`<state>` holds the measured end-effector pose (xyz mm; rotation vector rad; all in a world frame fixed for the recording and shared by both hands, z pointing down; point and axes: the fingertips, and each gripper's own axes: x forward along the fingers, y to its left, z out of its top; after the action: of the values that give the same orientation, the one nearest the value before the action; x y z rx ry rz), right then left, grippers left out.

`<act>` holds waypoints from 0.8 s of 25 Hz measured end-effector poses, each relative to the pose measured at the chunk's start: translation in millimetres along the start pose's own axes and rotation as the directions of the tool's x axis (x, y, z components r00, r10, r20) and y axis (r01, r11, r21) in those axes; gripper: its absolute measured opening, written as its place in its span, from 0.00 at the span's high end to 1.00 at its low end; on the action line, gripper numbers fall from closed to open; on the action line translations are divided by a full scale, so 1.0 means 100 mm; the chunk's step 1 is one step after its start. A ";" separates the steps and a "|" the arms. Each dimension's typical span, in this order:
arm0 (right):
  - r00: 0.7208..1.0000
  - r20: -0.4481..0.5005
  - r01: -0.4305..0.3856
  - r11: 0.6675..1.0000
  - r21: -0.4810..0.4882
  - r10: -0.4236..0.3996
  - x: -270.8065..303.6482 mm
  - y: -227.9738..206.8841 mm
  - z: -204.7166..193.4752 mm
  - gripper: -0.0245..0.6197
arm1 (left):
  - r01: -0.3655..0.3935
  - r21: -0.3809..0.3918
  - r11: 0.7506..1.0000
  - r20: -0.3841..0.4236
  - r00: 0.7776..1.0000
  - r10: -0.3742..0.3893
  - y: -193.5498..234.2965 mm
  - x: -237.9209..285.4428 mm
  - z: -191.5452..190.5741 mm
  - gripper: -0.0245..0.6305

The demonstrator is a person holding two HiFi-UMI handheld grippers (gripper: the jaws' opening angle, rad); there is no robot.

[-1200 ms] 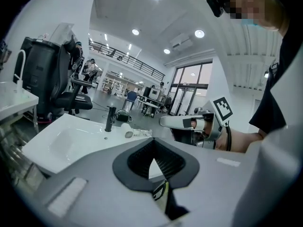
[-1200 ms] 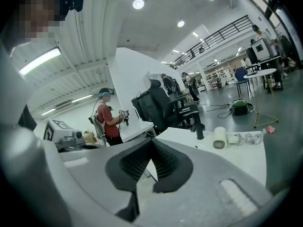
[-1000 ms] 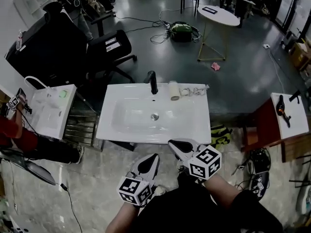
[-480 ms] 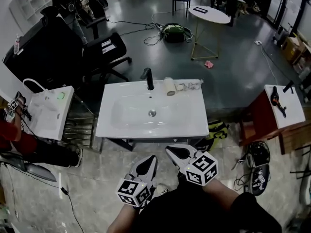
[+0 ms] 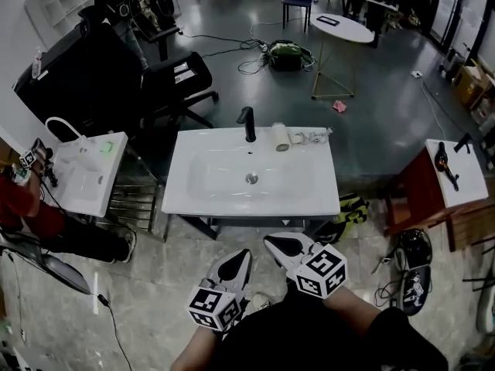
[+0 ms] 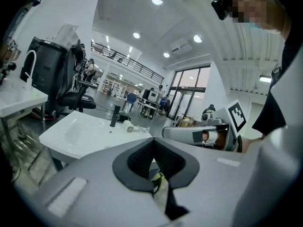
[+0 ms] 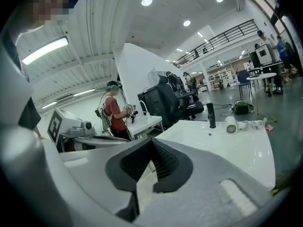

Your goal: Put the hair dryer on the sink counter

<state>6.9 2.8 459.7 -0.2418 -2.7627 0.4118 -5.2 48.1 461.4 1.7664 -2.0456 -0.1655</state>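
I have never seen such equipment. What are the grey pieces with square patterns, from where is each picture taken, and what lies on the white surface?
There is no robot here. A person holds a hand tool, a gripper with two jaws, in each hand, and the patterned cubes are part of these tools. The head view looks down from the person's head: the left gripper and the right gripper point toward a white sink counter. The other two views come from a camera riding on each gripper, looking along its jaws. Both grippers are shut and hold nothing. On the counter stands a black faucet, and beside it lies a white hair dryer with its cord.
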 end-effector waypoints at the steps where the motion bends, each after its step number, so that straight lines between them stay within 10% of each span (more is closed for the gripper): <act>1: 1.000 -0.004 -0.004 1.000 -0.005 0.004 0.02 0.02 0.00 0.96 | -0.004 -0.002 1.000 0.004 1.000 0.004 0.01 -0.02 0.01 0.96; 20: 0.999 -0.021 -0.044 0.998 -0.044 0.043 0.07 0.23 0.03 0.96 | -0.022 -0.006 1.000 0.023 0.999 0.022 0.04 -0.18 -0.03 0.96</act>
<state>2.0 25.3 452.4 -0.3163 -2.7535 0.3575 -6.0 66.7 461.3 1.7455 -2.0781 -0.1864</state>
